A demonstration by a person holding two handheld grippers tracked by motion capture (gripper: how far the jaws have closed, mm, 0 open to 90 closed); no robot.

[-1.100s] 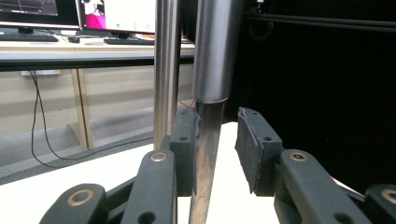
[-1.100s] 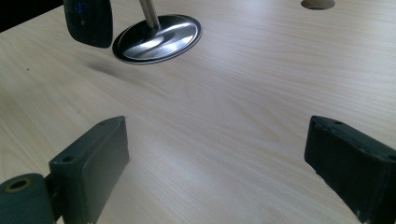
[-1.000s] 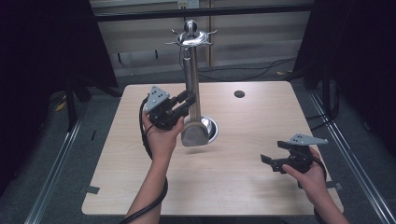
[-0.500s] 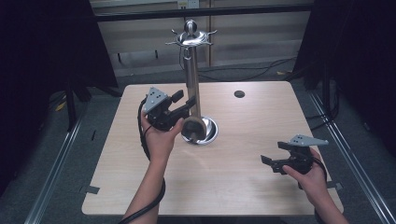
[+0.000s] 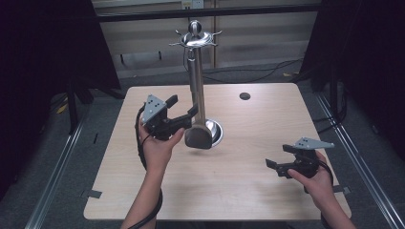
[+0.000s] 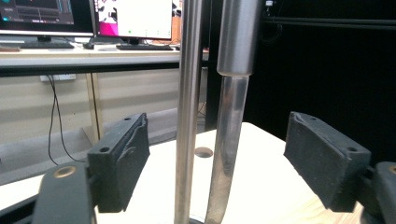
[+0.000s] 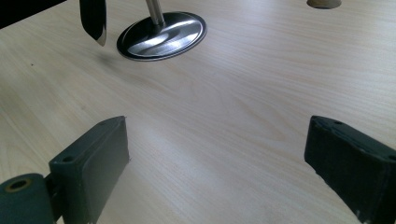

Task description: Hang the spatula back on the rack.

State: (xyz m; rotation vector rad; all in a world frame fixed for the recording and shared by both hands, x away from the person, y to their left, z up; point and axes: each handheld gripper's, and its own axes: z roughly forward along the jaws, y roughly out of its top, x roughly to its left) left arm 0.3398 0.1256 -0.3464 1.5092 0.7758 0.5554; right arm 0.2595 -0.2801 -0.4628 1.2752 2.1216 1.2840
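While the pale wood-grain table [image 5: 229, 191] with rounded corners sits on a grey floor between metal rails, we see dark curtains at both sides and a light panelled wall behind; the left gripper view also catches a desk with lit monitors [image 6: 84, 18] in the background. A small dark round hole [image 5: 244, 96] marks the far part of the tabletop.

Near the table's middle stands a tall polished steel utensil stand [image 5: 195, 71]: a slim round pole rising from a shiny disc base [image 7: 161, 33], topped by a ring of small hooks and a ball knob. From it hangs a brushed stainless steel spatula [image 5: 198, 136], smooth and mirror-like, with a tubular handle and a flat, broad blade. Its long axis runs almost vertical, handle up by the hooks and blade pointing down, the blade's end just above the table beside the base.

Our left gripper [image 5: 184, 107] is level with the spatula's lower handle, and its jaws have just been opening; in the left gripper view the pole and the spatula's shaft [image 6: 229, 140] stand between the matte black, foam-textured pads [image 6: 121, 158], which are spread apart and clear of both. Our right gripper [image 5: 279, 157] rests low near the table's right front edge, well apart from the stand, jaws spread wide over bare wood.
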